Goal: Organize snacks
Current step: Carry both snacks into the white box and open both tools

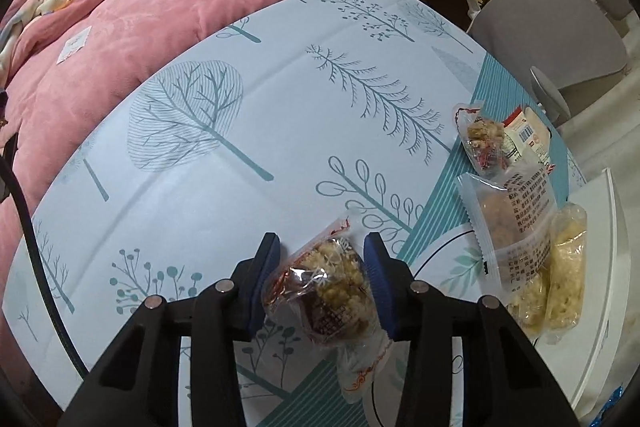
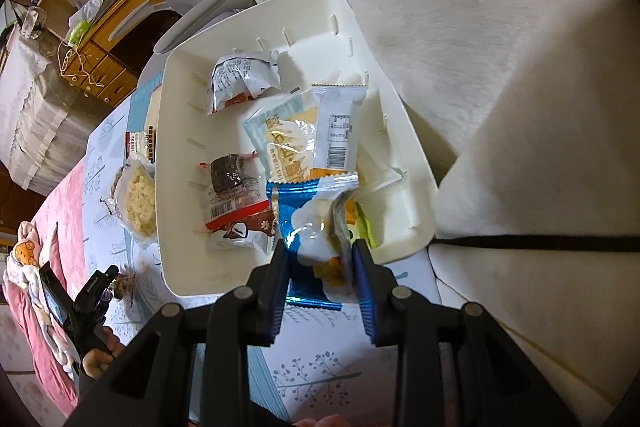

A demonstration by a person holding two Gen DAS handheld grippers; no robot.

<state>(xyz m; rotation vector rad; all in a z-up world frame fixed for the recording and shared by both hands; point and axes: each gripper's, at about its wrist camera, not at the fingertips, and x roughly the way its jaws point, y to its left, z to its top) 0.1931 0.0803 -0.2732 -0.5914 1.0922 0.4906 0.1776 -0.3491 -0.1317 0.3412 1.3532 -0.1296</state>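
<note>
The left gripper (image 1: 324, 283) has its fingers closed on a clear-wrapped puffed-grain snack (image 1: 332, 287), taken across its thick middle, just above the counter (image 1: 240, 131) with the tree-pattern cloth. I judge this snack to be very light and brittle: the wrapper is slippery and crinkles, so a soft grip on the body, not on the sealed end, is safer. The right gripper (image 2: 320, 279) holds a blue-and-white snack packet (image 2: 316, 227) between its fingers, at the near edge of the white tray (image 2: 404, 163), where several packets already lie. This packet looks soft and a little air-filled; too much squeeze could crush the pieces inside. More wrapped snacks (image 1: 516, 227) wait on the counter beside the tray.
</note>
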